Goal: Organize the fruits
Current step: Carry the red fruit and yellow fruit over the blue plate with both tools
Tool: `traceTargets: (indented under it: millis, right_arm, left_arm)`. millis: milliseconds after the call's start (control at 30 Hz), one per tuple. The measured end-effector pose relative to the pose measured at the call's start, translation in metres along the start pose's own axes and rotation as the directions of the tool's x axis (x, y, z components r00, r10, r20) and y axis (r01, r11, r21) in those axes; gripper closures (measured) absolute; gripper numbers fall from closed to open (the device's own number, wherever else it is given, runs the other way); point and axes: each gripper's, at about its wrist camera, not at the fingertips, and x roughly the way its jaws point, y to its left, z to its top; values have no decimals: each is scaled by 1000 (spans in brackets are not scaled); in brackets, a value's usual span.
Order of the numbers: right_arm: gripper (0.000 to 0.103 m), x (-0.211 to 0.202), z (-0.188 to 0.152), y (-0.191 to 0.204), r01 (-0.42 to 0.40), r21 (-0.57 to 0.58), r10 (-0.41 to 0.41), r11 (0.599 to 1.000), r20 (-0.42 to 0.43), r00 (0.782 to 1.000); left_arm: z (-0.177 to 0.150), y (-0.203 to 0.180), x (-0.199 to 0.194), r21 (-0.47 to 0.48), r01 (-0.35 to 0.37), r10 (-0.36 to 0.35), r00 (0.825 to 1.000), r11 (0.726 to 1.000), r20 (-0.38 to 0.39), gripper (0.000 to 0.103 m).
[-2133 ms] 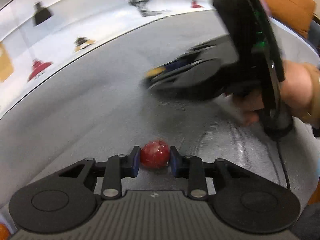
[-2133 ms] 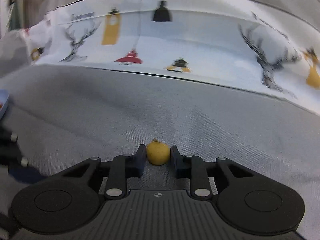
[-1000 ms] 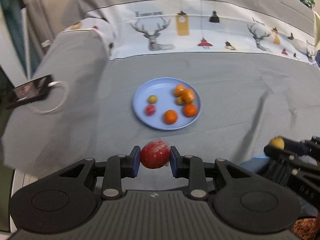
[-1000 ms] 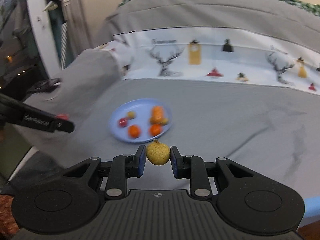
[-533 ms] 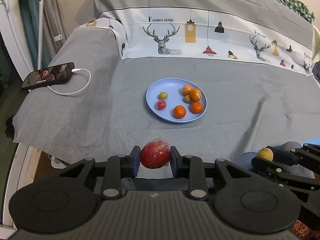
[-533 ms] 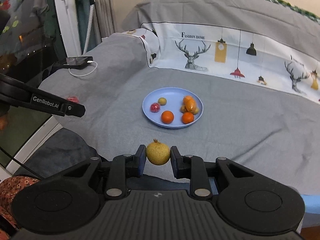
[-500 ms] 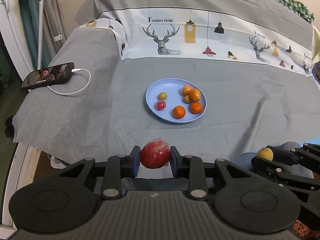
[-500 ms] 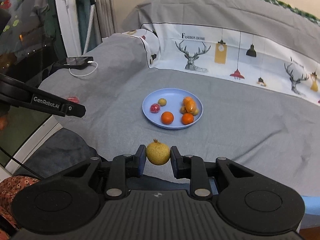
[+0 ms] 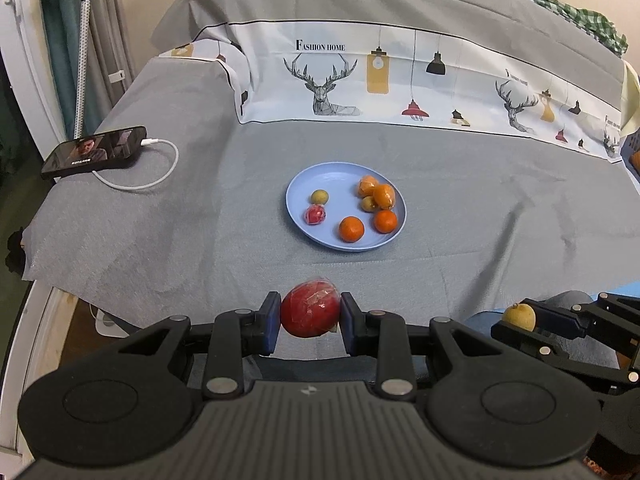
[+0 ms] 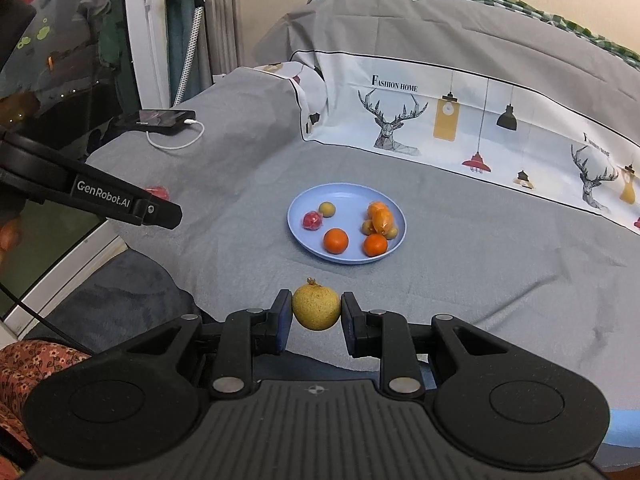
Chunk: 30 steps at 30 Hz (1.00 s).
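I have a piece of fruit in each hand. My left tongs (image 9: 310,322) are clamped on a red fruit (image 9: 310,314) in a crinkly clear wrapper, the blue pads pressing its two sides. My right tongs (image 10: 316,316) are nearly closed on a small yellow fruit (image 10: 316,307) with a stub of stem on top, also pinched between the pads. Both fruits hang in the air over the near edge of the bed (image 9: 480,208), which is spread with a grey sheet, and neither touches the cloth.

Ahead, near the middle of the bed, sits the blue plate (image 9: 320,176). It already holds a good share of the sorting: two loose oranges (image 9: 351,229) toward its near rim, a cluster of orange and yellowish fruit at its right side, a small yellow-green fruit and a small wrapped red one at its left. I see no other fruit lying loose on the sheet, so I judge the task to be close to done, with only these two pieces left to carry forward and set down on the bare part of the plate. Off to the left a phone (image 9: 96,152) lies charging on its white cable, well apart from the plate.
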Motion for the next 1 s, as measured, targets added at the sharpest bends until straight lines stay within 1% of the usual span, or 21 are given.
traceTargets:
  millis: [333,667,800,1000]
  right_arm:
    - [76,13,-1,-6,-3,26,4,1000,-34,999]
    - [76,36,-1,-9,-12,28,15,1000,-92,996]
    - [76,47,3,-15,-5,38,9,999,-101,995]
    - [76,68,16,-31,9,67,-3,998,-93,996]
  left_arm:
    - [2,1,19,11,4,-4,999,1000,-40,69]
    - [8,4,45,14,8,-7,996,1000,-93,69]
    - [17,4,57,14,15,-13,994,1000,-111,69]
    - [43,4,77,3,37,-36,993,999,-116,69]
